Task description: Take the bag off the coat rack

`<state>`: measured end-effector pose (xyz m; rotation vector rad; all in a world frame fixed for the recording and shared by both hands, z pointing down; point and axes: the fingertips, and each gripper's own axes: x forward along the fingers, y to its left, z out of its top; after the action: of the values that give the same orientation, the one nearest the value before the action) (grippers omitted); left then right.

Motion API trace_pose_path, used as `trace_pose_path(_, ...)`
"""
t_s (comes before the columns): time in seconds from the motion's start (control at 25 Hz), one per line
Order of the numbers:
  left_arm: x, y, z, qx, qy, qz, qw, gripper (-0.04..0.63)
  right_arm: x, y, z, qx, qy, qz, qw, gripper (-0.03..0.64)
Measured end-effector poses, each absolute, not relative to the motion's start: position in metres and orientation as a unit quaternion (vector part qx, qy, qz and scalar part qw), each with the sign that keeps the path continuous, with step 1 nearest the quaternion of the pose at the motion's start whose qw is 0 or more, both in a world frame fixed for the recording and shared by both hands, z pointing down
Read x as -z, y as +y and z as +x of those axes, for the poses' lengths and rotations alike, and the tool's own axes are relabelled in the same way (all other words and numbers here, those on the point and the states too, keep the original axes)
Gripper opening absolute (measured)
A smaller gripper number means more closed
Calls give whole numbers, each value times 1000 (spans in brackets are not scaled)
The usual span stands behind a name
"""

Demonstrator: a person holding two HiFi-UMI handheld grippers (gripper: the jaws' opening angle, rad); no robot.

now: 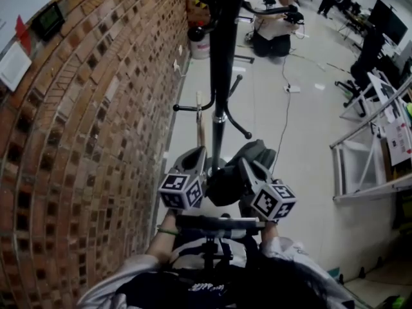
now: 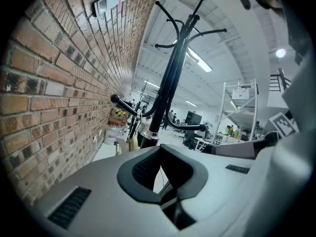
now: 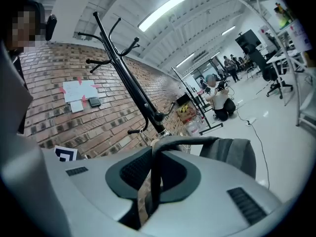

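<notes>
The black coat rack (image 1: 222, 76) stands by the brick wall, its pole rising just beyond both grippers. A dark grey bag (image 1: 256, 154) hangs low beside the pole, near a lower hook (image 1: 239, 126). My right gripper (image 1: 239, 167) is shut on the bag's dark strap (image 3: 153, 179), which runs up between its jaws in the right gripper view; the grey bag body (image 3: 238, 154) hangs just to the right. My left gripper (image 1: 196, 158) is held left of the pole, its jaws slightly open with nothing between them (image 2: 159, 179). The rack (image 2: 168, 78) shows ahead of it.
A curved brick wall (image 1: 84, 140) runs close on the left. A white bucket (image 1: 199, 44) and a seated person (image 1: 277, 31) are beyond the rack. A white metal frame (image 1: 367, 166) stands at the right, and a cable (image 1: 283, 108) crosses the floor.
</notes>
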<state>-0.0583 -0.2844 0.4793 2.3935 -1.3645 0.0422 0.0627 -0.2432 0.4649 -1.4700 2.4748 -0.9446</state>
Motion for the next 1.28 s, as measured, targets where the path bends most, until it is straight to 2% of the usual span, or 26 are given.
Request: trace_pose_path(1.28,-475,-279,-48,-9,-500,847,183,8,-474,-248,66,310,826,-470,25,38)
